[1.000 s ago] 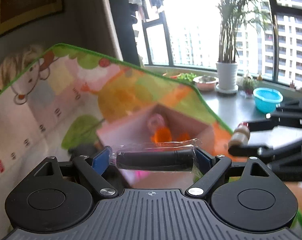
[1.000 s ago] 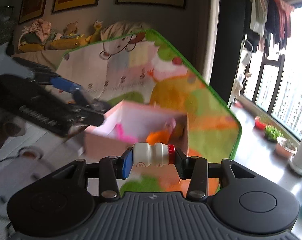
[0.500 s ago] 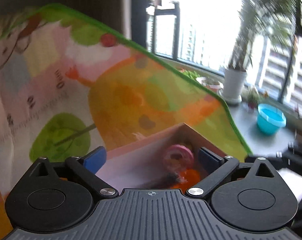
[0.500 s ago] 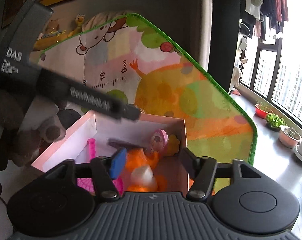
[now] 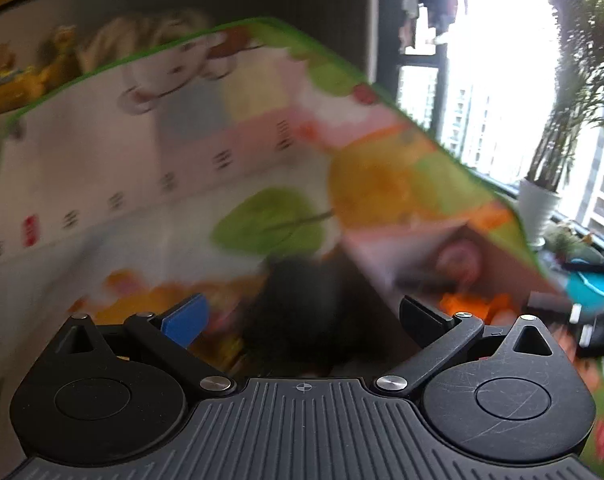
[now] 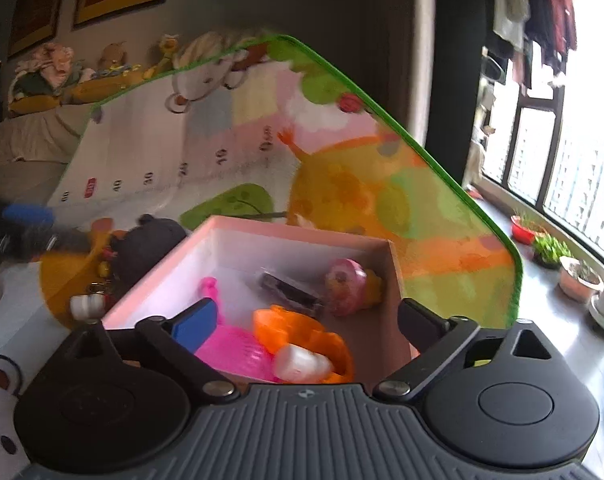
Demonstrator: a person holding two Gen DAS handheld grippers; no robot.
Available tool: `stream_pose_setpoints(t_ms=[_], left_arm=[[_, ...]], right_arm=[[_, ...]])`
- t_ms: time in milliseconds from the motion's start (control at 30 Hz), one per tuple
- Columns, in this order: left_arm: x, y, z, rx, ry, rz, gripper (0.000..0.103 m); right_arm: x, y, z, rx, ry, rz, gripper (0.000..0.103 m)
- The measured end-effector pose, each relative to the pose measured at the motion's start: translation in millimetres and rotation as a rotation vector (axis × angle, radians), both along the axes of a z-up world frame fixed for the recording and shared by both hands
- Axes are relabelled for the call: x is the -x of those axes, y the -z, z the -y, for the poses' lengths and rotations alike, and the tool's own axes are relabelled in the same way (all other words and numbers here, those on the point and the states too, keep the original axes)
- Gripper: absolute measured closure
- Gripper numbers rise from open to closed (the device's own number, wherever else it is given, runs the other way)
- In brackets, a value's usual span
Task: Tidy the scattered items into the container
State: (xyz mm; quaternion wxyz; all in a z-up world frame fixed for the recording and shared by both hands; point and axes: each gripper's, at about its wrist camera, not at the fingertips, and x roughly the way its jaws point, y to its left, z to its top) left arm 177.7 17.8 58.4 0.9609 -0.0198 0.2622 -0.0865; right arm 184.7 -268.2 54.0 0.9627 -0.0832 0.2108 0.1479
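Both jaws stand apart and empty. The right gripper (image 6: 306, 322) hovers over the pink cardboard box (image 6: 298, 236); the left gripper (image 5: 302, 316) faces the dark plush toy (image 5: 302, 308) beside it on the play mat (image 6: 142, 168). Next: descend squarely, straddling the plush's middle before closing.

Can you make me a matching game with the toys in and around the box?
Things:
1. comb
2. small white bottle
3. dark stuffed toy
4. round pink toy

Places:
A. on the mat, left of the box
B. in the box's far right corner
C. in the box, pink, by the left wall
D. in the box, on the orange toy

Pairs: 1-C, 2-D, 3-A, 4-B
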Motion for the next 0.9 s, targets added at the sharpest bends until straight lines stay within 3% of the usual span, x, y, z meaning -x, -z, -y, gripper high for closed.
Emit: stream_pose_setpoints(t_ms=[100, 167, 400, 433, 467, 533, 700, 733, 767, 833, 900], left_arm=[[15, 25, -28, 0.061, -0.078, -0.114, 0.000], [22, 37, -39, 0.080, -0.102, -0.138, 0.000], [46, 44, -46, 0.114, -0.051, -0.035, 0.000], [47, 46, -46, 0.115, -0.055, -0.042, 0.000], [47, 50, -45, 0.105, -0.060, -0.062, 0.000], [47, 53, -45, 0.093, -0.075, -0.094, 0.000], [50, 53, -52, 0.097, -0.094, -0.106, 0.000], [51, 53, -51, 0.095, -0.089, -0.103, 0.000], [53, 52, -50, 0.090, -0.082, -0.098, 0.000], [55, 52, -47, 0.081, -0.063, -0.091, 0.000], [56, 52, -46, 0.078, -0.051, -0.088, 0.000]], right_arm=[[3, -9, -26, 0.022, -0.061, 0.005, 0.002], [5, -15, -44, 0.018, -0.093, -0.004, 0.002], [-7, -30, -104, 0.058, -0.184, -0.047, 0.003], [-10, -29, -113, 0.083, -0.200, -0.056, 0.015], [-13, -27, -122, 0.112, -0.221, -0.068, 0.038], [-21, -20, -140, 0.172, -0.264, -0.121, 0.060], [-43, -12, -171, 0.195, -0.294, -0.233, 0.060], [-50, -15, -173, 0.185, -0.276, -0.232, 0.054], [-59, -19, -174, 0.172, -0.254, -0.229, 0.040], [-84, -24, -179, 0.155, -0.202, -0.229, 0.028], [-109, -22, -188, 0.164, -0.173, -0.260, 0.028]])
